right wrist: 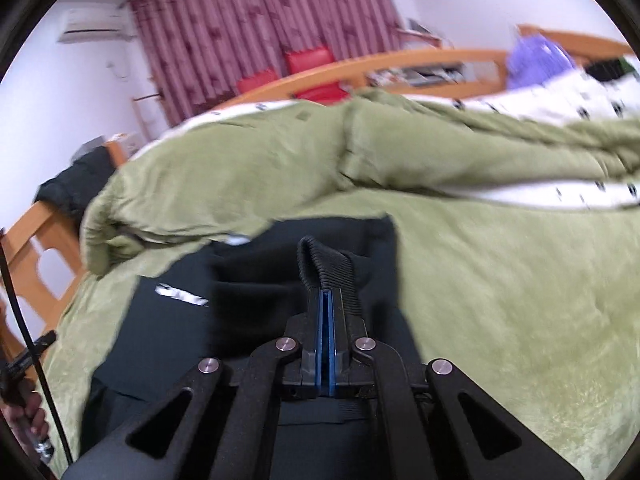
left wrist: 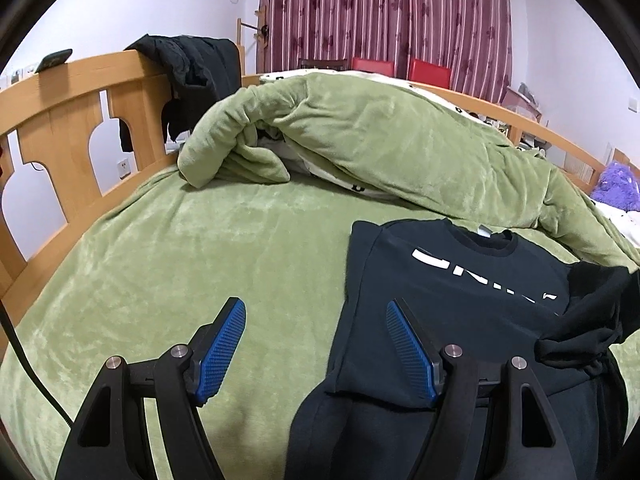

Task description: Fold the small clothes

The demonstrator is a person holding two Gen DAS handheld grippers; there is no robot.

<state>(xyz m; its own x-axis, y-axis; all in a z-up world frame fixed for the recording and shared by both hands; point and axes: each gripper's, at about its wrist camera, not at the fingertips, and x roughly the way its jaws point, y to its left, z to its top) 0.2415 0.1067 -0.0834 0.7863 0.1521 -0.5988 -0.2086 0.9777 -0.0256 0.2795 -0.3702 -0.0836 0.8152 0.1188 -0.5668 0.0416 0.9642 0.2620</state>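
A black sweatshirt (left wrist: 452,292) with white lettering lies on the green bed cover (left wrist: 180,260), its left side folded in. My left gripper (left wrist: 316,316) is open and empty, its right finger over the sweatshirt's left edge and its left finger over the cover. In the right wrist view my right gripper (right wrist: 327,292) is shut on the sweatshirt's ribbed cuff (right wrist: 328,264) and holds the sleeve up over the sweatshirt's body (right wrist: 168,344). The lifted sleeve also shows bunched at the right of the left wrist view (left wrist: 588,312).
A rumpled green blanket (left wrist: 380,136) is heaped along the far side of the bed. A wooden bed rail (left wrist: 68,120) with a black garment (left wrist: 192,72) draped on it stands at the left. Red chairs (left wrist: 428,72) and a curtain are beyond.
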